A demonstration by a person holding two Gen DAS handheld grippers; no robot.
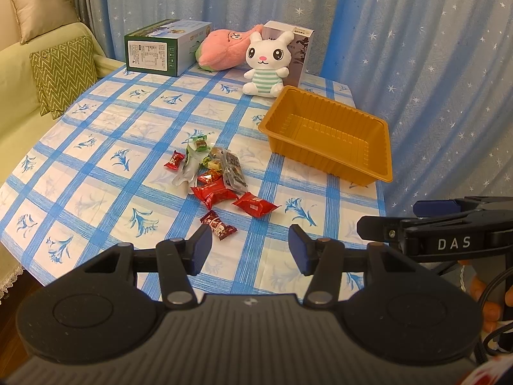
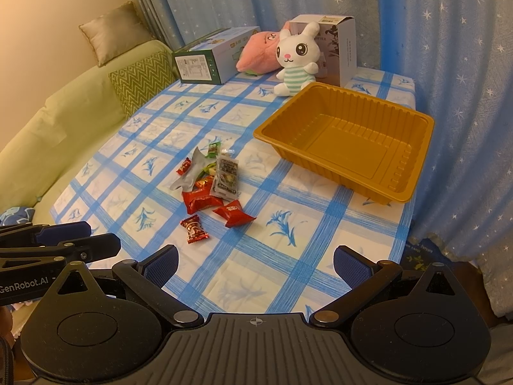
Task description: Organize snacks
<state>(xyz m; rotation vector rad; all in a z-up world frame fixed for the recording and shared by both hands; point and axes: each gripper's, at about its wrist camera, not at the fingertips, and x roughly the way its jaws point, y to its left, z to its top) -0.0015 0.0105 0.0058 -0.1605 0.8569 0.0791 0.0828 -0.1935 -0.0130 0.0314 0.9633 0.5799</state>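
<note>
A pile of wrapped snacks [image 1: 210, 173] lies mid-table: red packets, a grey packet [image 1: 234, 170], green-wrapped pieces, and a dark red candy [image 1: 219, 224] nearest me. The pile also shows in the right wrist view [image 2: 211, 186]. An empty orange plastic tray [image 1: 330, 134] stands to the right of the pile; it also shows in the right wrist view [image 2: 349, 141]. My left gripper [image 1: 250, 250] is open and empty, just short of the dark red candy. My right gripper [image 2: 255, 266] is open and empty above the near table edge. Each gripper shows at the edge of the other's view.
At the far end of the table [image 1: 96, 160] stand a green box [image 1: 166, 48], a pink plush [image 1: 224, 48], a white bunny plush [image 1: 266, 64] and a white carton [image 1: 298, 51]. A green sofa [image 1: 19, 96] with cushions is on the left. Blue starred curtains hang behind.
</note>
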